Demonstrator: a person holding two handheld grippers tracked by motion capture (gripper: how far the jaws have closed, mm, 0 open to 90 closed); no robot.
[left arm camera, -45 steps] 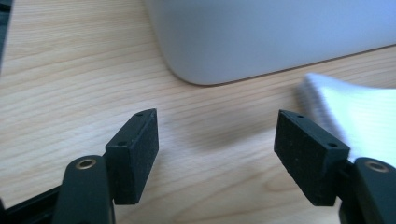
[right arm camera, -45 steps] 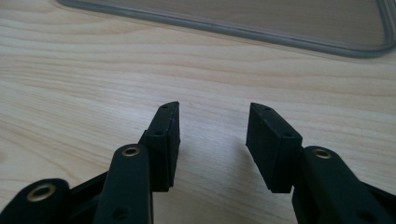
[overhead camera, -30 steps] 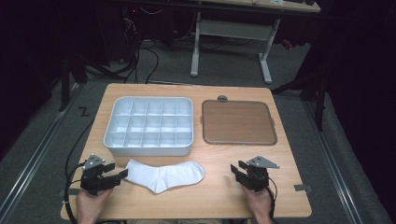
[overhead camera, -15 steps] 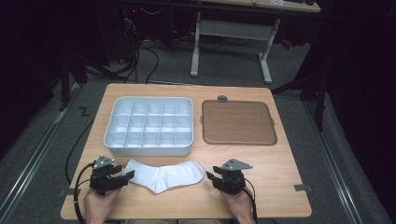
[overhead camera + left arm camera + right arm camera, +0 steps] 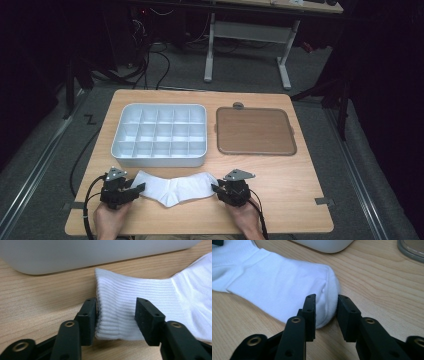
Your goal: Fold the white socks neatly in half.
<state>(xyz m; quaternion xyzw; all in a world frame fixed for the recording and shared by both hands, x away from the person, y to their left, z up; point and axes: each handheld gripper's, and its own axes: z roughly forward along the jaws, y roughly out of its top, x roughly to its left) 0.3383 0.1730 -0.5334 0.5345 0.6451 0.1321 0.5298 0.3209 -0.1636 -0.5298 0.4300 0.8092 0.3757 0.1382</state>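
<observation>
**Q:** Sock position, high view?

**A:** White sock [image 5: 175,186] lies flat on the tabletop [image 5: 300,190] at my near edge, just in front of the grey divided tray [image 5: 159,134]. Brown lid [image 5: 255,131] sits right of the tray, well apart from the sock. My left gripper [image 5: 131,190] is at the cuff end, my right gripper [image 5: 218,189] at the toe end. One hand behind each.

**Q:** Left gripper view, jaws?

**A:** Jaws stand moderately wide, one on each side of the ribbed cuff [image 5: 117,307]. The left-hand jaw touches the cuff edge; the other lies over the ribbing farther in. Fabric is not bunched, so I judge no squeeze is on yet. Tray wall [image 5: 75,255] runs across the top of the view, near the cuff but apart from it.

**Q:** Right gripper view?

**A:** Jaws narrower here, straddling the rounded toe [image 5: 325,302]. Both inner faces are at or very near the cloth; the toe bulges slightly between them. I cannot tell whether it is truly pinched or only bracketed. Tray corner and the lid's rim show at the top.

**Q:** Step in hand?

**A:** My reading: taking hold of both ends of the sock, grasp not yet completed on the left, close to completed on the right.

**Q:** Next move calls for?

**A:** Close both jaws fully on cloth, catching both layers at the cuff. Then lift evenly, so neither end slips out and the sock clears the tray wall.
</observation>
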